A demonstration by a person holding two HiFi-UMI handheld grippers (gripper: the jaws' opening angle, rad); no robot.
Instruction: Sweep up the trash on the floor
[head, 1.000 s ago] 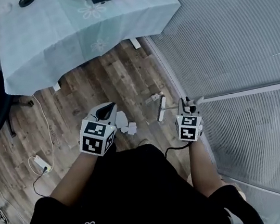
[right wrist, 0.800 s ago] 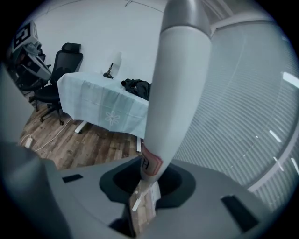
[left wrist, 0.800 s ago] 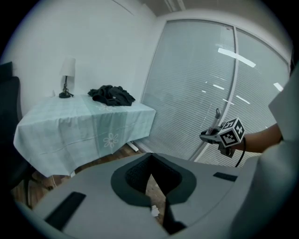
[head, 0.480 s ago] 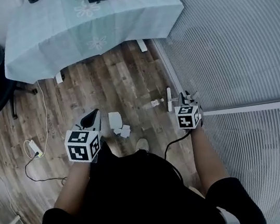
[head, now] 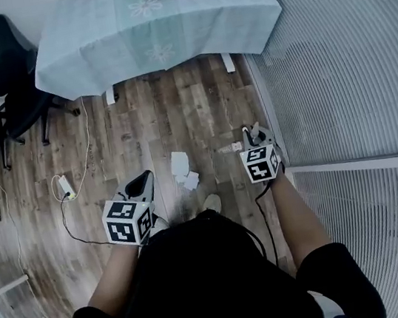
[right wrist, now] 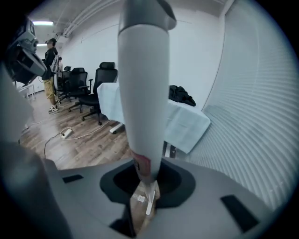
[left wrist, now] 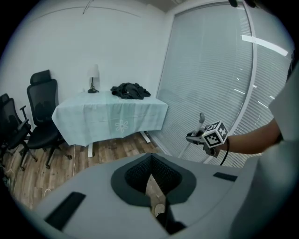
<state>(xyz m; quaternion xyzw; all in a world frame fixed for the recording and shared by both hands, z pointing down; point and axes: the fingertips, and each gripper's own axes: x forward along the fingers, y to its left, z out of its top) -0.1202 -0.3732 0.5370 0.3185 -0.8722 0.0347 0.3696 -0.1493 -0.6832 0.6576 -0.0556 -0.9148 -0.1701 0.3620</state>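
**A:** What has shifted in the last second?

**B:** The person has stepped back. The cloth-covered table (head: 155, 26) sits farther up the head view, and office chairs (head: 2, 73) have come in at the left. The left gripper (head: 144, 178) has drawn away from the paper scraps (head: 180, 163).

**A:** How much room is there?

**B:** The wood floor (head: 140, 119) lies open between the table and the feet. The slatted blind wall (head: 350, 71) closes off the right side, just beside the right gripper (head: 253, 134). A power strip (head: 66, 187) with its cable lies at the left.

**A:** And the grippers?

**B:** The left jaws meet at their tips with nothing between them. The right jaws clamp a white handle (right wrist: 142, 93) that stands up between them.

**A:** Where is the trash?

**B:** It is on the floor between the two grippers, nearer the left tips and touching neither.

**A:** Do the views differ?

**B:** The head view sees the handle almost end-on, while the left gripper view shows it as an upright pole. That view also shows a lamp (left wrist: 93, 77) and dark clothing (left wrist: 130, 90) on the table. Only the right gripper view shows a person (right wrist: 50, 58) standing at the far left.
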